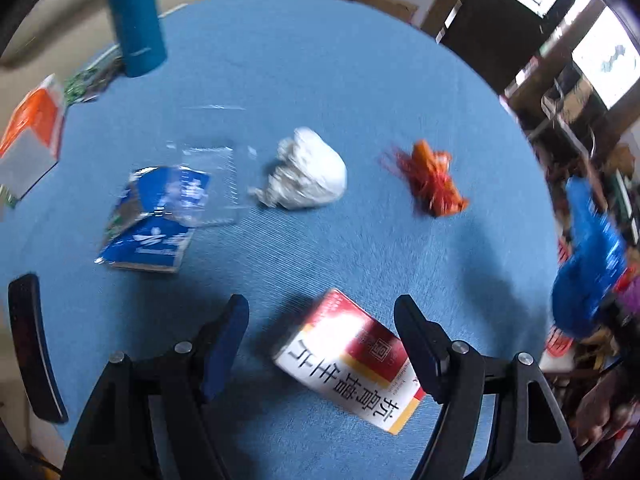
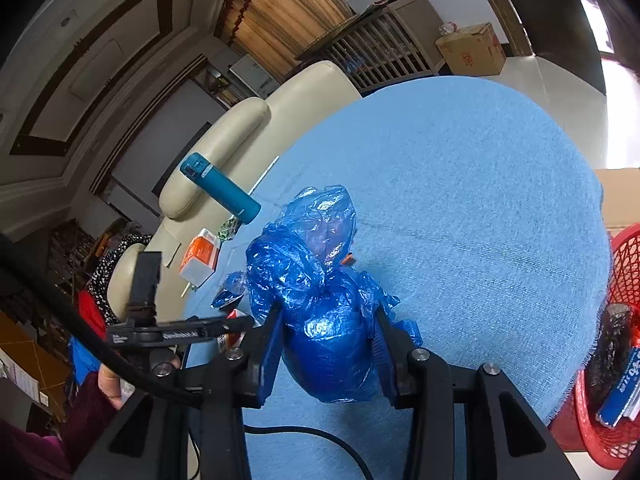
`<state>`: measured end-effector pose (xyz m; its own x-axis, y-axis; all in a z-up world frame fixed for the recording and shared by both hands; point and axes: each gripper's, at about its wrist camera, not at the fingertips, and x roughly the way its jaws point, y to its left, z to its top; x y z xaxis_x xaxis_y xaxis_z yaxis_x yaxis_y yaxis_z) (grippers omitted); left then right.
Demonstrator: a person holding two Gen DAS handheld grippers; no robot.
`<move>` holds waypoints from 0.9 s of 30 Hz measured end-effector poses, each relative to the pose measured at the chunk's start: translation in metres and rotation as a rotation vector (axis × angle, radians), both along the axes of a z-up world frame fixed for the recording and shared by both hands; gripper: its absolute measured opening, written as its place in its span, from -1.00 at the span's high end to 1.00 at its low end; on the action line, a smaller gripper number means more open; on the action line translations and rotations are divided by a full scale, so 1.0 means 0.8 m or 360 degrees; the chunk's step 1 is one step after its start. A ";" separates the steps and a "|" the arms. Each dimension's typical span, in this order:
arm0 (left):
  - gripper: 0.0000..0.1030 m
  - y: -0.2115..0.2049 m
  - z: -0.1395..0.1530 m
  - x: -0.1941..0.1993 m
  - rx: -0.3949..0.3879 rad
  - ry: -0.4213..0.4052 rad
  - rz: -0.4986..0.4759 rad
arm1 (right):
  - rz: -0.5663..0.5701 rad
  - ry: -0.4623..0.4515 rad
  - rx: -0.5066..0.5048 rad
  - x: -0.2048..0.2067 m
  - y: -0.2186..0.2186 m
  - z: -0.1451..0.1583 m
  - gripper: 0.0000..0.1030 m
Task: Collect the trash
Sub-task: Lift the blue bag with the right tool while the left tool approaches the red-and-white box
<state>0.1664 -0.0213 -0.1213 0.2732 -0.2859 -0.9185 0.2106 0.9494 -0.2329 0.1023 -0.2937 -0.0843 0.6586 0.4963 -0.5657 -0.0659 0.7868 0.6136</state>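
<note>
Left wrist view looks steeply down on a round table [image 1: 320, 60] covered in blue cloth, and the left gripper [image 1: 320, 308] hangs over it with its jaws apart, gripping nothing; a red, white and yellow box [image 1: 348, 356] printed with Chinese characters lies flat on the cloth between the two fingertips, with a clear gap on the left side, while on the right side I cannot tell whether the pad touches it. Taking that box as the landmark, a crumpled white paper ball [image 1: 308, 170] sits beyond it toward the table's middle, an orange-red wrapper [image 1: 432, 178] lies beyond it to the right, and a flattened blue packet [image 1: 154, 220] under a clear plastic tray [image 1: 212, 176] lies beyond it to the left. Farther off on that left side stand an orange and white carton [image 1: 32, 136] and a teal bottle [image 1: 136, 16] near the table's edge. Right wrist view shows the right gripper [image 2: 326, 320] clamped on a crumpled blue plastic bag [image 2: 316, 288], its pads pressed into the bag's lower bulge and the loose top rising above the fingers. A red mesh basket [image 2: 624, 320] stands off the table's right edge with a blue packet and something dark inside. A hand [image 2: 110, 380] in a dark red sleeve shows at lower left.
</note>
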 end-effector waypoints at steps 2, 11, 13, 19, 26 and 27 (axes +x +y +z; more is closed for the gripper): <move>-0.48 0.015 0.008 -0.005 -0.0050 0.0009 0.0117 | 0.0010 -0.0008 -0.0023 -0.003 0.006 0.003 0.15; -0.49 0.021 0.000 -0.035 -0.0222 0.0095 0.0541 | 0.0084 -0.0013 -0.0024 -0.002 0.030 -0.002 0.15; -0.49 0.007 0.000 -0.030 -0.0196 0.0106 0.0578 | 0.0099 -0.0018 -0.0036 -0.003 0.032 -0.002 0.15; -0.49 -0.013 -0.014 -0.029 -0.0193 0.0169 0.0554 | 0.0090 -0.0008 0.0010 -0.008 0.021 -0.009 0.15; -0.31 -0.032 -0.012 -0.043 -0.0060 0.0087 0.0401 | 0.0078 -0.0027 0.0019 -0.010 0.020 -0.003 0.15; -0.22 -0.032 -0.009 -0.044 -0.0049 0.0066 0.0379 | 0.0076 -0.0034 0.0013 -0.012 0.021 -0.002 0.15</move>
